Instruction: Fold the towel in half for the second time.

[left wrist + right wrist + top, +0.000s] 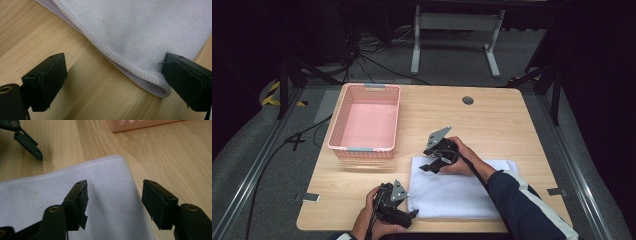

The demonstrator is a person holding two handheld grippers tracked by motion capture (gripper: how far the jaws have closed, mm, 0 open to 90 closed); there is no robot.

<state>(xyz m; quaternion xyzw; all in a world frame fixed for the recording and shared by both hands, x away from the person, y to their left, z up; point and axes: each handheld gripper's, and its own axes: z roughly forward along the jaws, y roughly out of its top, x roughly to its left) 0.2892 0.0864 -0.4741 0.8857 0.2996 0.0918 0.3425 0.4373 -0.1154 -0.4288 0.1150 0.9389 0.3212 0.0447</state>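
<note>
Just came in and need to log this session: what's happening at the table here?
A person works on a folded white towel on the wooden table with a gripper in each hand. The left gripper sits at the towel's near left corner, jaws open with nothing clamped. The right gripper is over the far left corner, jaws also open. A pink basket stands empty beyond the towel.

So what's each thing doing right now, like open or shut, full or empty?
White cloth: folded, lying flat on the table.
Pink basket: upright, empty.
Left gripper: open, at the cloth's corner, not pinching it.
Right gripper: open, over the cloth's far corner.
</note>
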